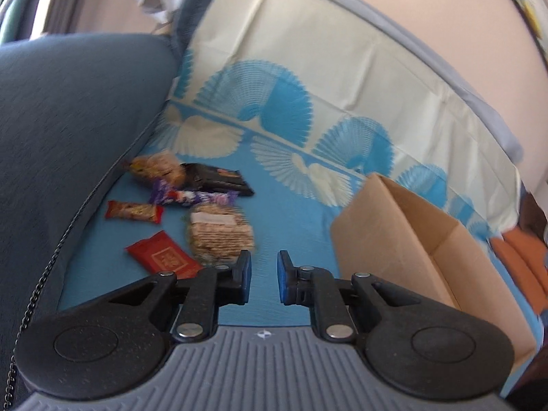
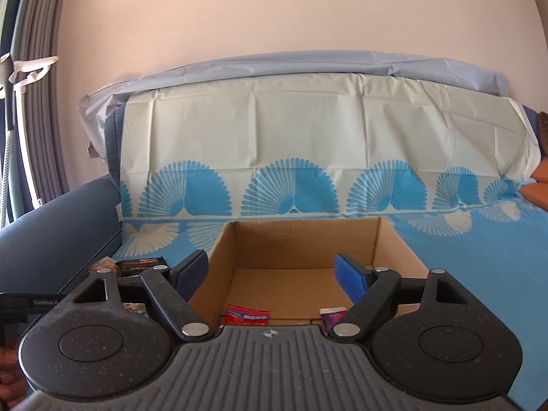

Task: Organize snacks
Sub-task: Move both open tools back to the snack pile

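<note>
Several snacks lie on the blue cloth in the left wrist view: a clear pack of round crackers (image 1: 221, 233), a red packet (image 1: 164, 257), a red-orange bar (image 1: 134, 211), a purple wrapper (image 1: 181, 197), a black packet (image 1: 215, 178) and a brown bag (image 1: 159, 167). My left gripper (image 1: 263, 281) is open and empty, just right of the crackers. The cardboard box (image 1: 387, 236) stands to its right. My right gripper (image 2: 272, 274) is open and empty above the box (image 2: 304, 239), which holds a red packet (image 2: 247, 315) and a purple one (image 2: 332, 315).
The sofa's dark blue armrest (image 1: 75, 109) rises left of the snacks. The cream and blue cloth (image 2: 308, 137) drapes over the backrest. Orange cushions (image 1: 520, 257) lie beyond the box on the right. Grey curtains (image 2: 37, 68) hang at the far left.
</note>
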